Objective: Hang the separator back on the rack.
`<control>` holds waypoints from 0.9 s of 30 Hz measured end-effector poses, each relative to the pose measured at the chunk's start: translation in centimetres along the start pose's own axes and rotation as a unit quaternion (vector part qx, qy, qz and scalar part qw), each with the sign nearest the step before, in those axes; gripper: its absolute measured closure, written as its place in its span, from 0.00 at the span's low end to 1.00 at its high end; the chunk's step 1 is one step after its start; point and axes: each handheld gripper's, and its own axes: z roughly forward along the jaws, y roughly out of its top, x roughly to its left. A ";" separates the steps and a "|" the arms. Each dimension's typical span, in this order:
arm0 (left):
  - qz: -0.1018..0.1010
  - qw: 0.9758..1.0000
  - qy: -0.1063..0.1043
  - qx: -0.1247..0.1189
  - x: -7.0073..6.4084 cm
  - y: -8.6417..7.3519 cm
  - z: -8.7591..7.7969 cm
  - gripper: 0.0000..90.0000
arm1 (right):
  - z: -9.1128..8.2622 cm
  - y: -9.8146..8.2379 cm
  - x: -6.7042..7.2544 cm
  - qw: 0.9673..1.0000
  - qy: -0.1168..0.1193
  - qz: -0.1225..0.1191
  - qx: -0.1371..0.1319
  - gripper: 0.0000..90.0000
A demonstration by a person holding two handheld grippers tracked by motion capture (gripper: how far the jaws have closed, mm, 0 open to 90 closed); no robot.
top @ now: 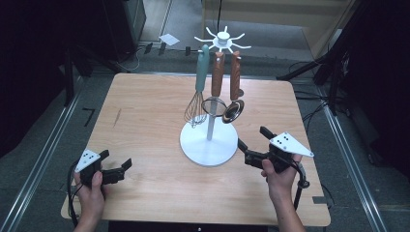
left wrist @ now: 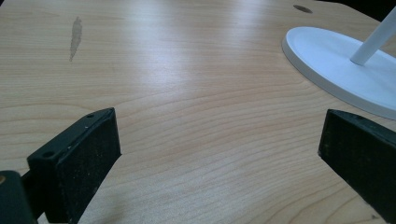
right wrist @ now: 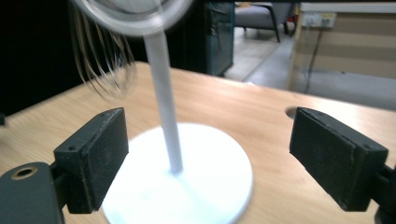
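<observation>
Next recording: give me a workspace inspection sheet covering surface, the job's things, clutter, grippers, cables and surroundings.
Surface: wooden table, one dark smudge at its left part.
Job's things: white stand with round base; a whisk, a strainer and a ladle hang from its top hooks.
Clutter: nothing seen on the table.
Grippers: left gripper open, empty, low over the table; right gripper open, empty, beside the stand's base.
Cables: one trails from each gripper; more lie on the floor behind and right of the table.
Surroundings: floor rails either side, dark equipment at the back, a wooden cabinet at the far right.
</observation>
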 end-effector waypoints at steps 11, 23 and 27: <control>0.000 1.000 0.002 0.000 0.0 0.0 0.0 0.00 | -0.7 -3.9 -1.8 0.999 -0.036 0.006 0.015 0.15; 0.002 1.000 0.002 0.000 0.0 0.0 0.0 0.00 | -2.1 -6.8 -4.1 0.997 -0.063 0.006 0.033 0.15; 0.002 1.000 0.002 0.000 0.0 0.0 0.0 0.00 | -2.2 -7.3 -4.5 0.998 -0.047 0.013 0.047 0.10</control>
